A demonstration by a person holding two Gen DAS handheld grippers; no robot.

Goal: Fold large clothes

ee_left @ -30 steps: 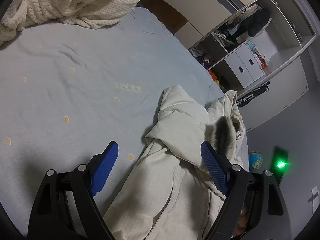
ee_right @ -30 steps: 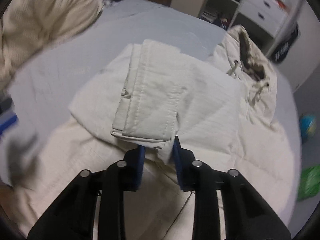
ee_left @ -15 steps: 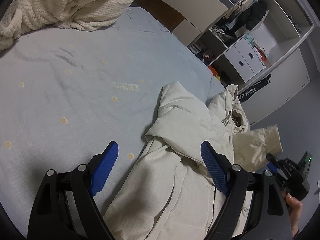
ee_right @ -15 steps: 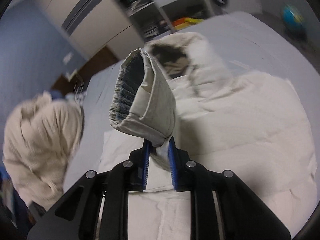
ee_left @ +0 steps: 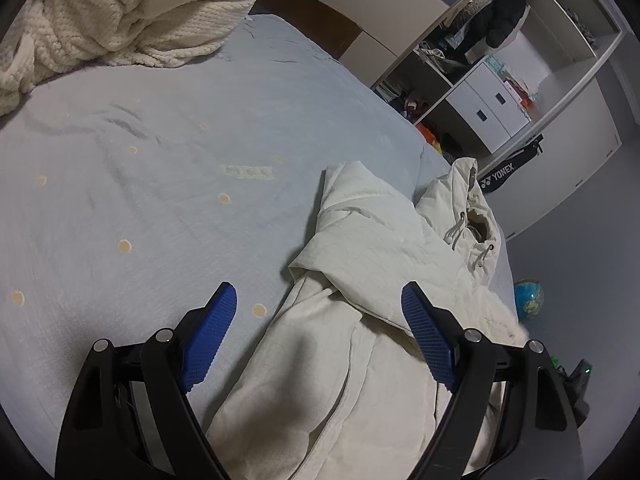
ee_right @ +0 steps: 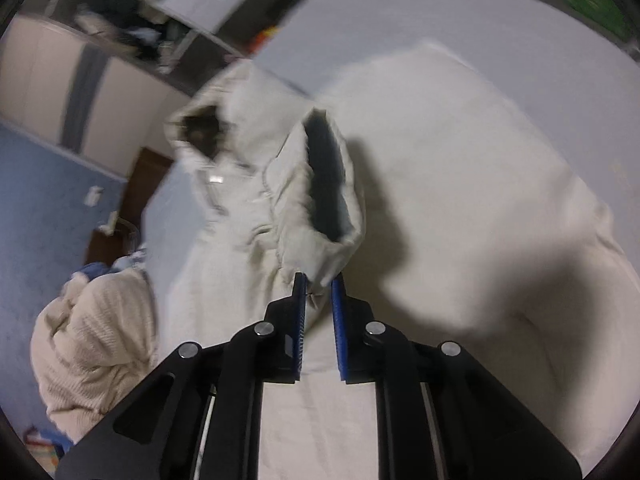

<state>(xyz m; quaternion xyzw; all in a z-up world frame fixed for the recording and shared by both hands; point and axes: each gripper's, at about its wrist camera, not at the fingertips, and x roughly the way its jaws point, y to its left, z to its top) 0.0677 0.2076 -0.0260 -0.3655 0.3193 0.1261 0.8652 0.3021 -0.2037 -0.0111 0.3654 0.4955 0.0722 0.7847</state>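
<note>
One cream hooded coat (ee_left: 372,264) sprawls at the bed's (ee_left: 160,184) wardrobe-side edge; right claw (ee_right: 319,292) clamped on its sleeve cuff (ee_right: 320,196), lifted to fold across; left claw (ee_left: 320,312) apart, empty, waiting above the hem

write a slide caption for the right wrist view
Right hand-held gripper shut on the cuff of a cream padded hooded coat's sleeve, lifted above the coat's body on a pale blue bed.

Coat (ee_left: 384,264) on bed (ee_left: 160,200); knit blanket (ee_left: 120,16) behind; shelving (ee_left: 500,80) beyond bed.
</note>
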